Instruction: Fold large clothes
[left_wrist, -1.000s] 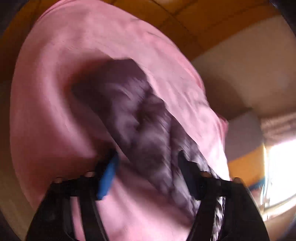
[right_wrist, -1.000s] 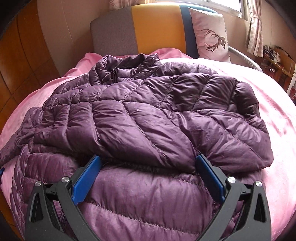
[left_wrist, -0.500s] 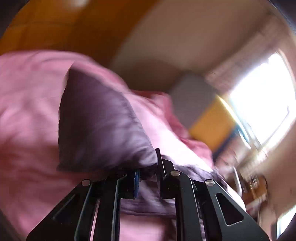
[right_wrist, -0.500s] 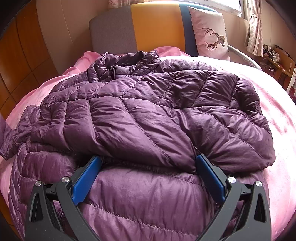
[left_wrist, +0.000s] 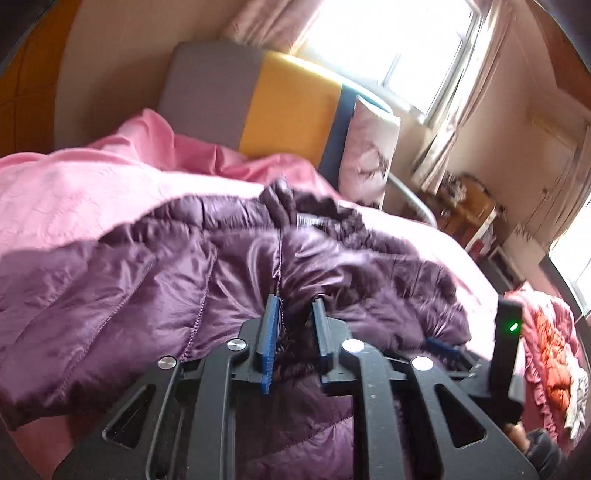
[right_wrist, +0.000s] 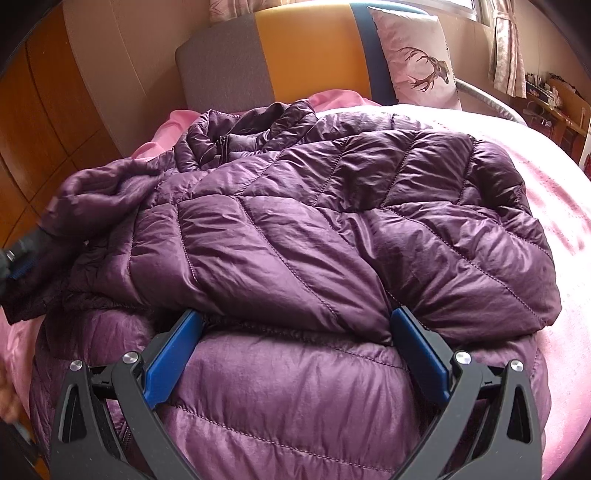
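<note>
I see the purple quilted puffer jacket lying across the pink bedspread, filling the middle of the right wrist view, its collar and zip toward the upper centre and one sleeve folded diagonally over the body. Its lower hem runs out of the bottom of the frame behind my right gripper, so I cannot see where it ends. That claw stands wide, blue pads spread to either side of the folded sleeve's lower edge and resting against the fabric, clamping nothing. In the left wrist view the jacket fills the lower left and centre, slightly smeared. My left gripper has its jaws narrow and opening; a dark bunch of jacket fabric sits in the gap, but I cannot make out whether the pads press on it. At the far left edge of the right wrist view a blurred dark shape with a bit of blue is probably that same gripper, too cut off to be sure. Beyond the jacket stands the grey, yellow and blue headboard, with a deer-print pillow leaning against it at upper right. In the left view's lower right corner an orange-and-pink heap of fabric is partly hidden behind the black body of the right gripper.
</note>
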